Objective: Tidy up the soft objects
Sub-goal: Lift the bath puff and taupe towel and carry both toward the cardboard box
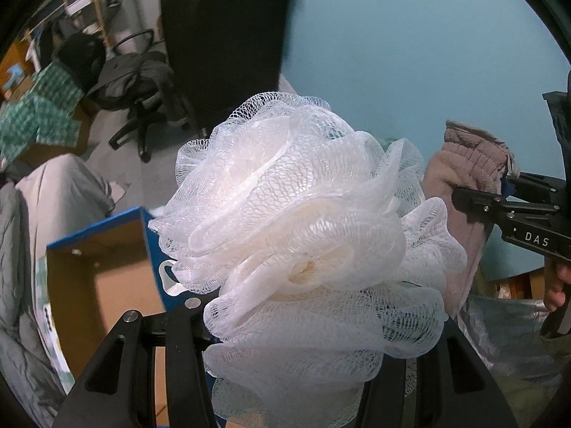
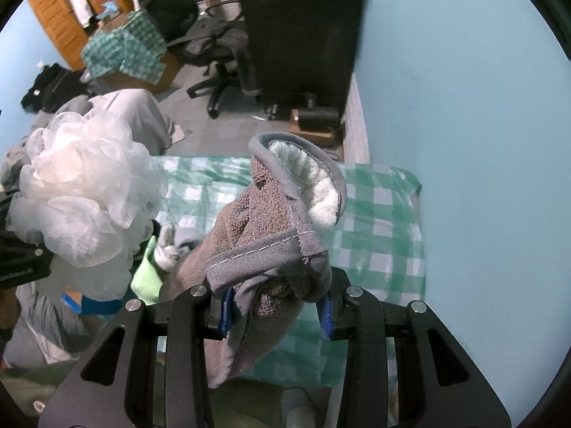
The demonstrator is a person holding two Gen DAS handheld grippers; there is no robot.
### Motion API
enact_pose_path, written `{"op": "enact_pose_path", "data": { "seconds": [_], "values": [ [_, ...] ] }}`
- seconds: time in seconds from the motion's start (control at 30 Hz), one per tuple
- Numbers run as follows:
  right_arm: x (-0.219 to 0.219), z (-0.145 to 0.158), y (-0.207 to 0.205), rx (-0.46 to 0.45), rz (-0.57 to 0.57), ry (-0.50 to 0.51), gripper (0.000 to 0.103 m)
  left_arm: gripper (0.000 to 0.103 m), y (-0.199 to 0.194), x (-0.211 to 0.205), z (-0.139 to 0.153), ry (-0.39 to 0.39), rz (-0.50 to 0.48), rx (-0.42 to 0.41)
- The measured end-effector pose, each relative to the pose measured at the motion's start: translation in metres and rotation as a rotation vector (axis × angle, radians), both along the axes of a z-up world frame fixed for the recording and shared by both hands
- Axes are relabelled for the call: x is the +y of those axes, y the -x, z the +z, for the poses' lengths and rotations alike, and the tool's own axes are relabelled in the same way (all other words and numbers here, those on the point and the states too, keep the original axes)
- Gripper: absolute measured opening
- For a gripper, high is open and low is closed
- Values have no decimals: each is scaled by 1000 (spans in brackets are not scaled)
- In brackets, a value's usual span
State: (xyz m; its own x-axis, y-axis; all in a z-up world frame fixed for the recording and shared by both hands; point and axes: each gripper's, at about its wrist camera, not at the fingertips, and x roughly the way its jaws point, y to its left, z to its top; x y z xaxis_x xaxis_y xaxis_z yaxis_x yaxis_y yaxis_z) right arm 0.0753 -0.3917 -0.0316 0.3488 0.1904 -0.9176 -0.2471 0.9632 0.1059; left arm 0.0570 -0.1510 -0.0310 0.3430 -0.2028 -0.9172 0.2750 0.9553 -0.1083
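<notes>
A white mesh bath pouf [image 1: 299, 235] fills the left wrist view; my left gripper [image 1: 303, 321] is shut on it and holds it in the air, with the fingertips hidden by mesh. The pouf also shows at the left of the right wrist view [image 2: 85, 192]. My right gripper [image 2: 276, 310] is shut on a brown-grey towelling mitt [image 2: 271, 221] with grey trim and a white fleecy lining, held above a green-checked cloth [image 2: 378, 235]. In the left wrist view the mitt [image 1: 464, 178] hangs from the right gripper [image 1: 474, 203] at the right.
An open cardboard box with blue outer walls [image 1: 103, 271] sits below left of the pouf. Grey bedding [image 1: 60, 192] lies at left. A light green cloth [image 2: 146, 278] lies under the pouf. A black office chair [image 2: 217, 57] and dark cabinet [image 2: 303, 28] stand behind.
</notes>
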Motion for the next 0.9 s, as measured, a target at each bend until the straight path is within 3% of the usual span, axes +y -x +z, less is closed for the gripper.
{"op": "enact_pose_path", "data": {
  "seconds": [0.9],
  "values": [
    [136, 8, -24, -35, 327, -54, 35, 51, 51, 134, 10, -9, 349, -8]
  ]
}}
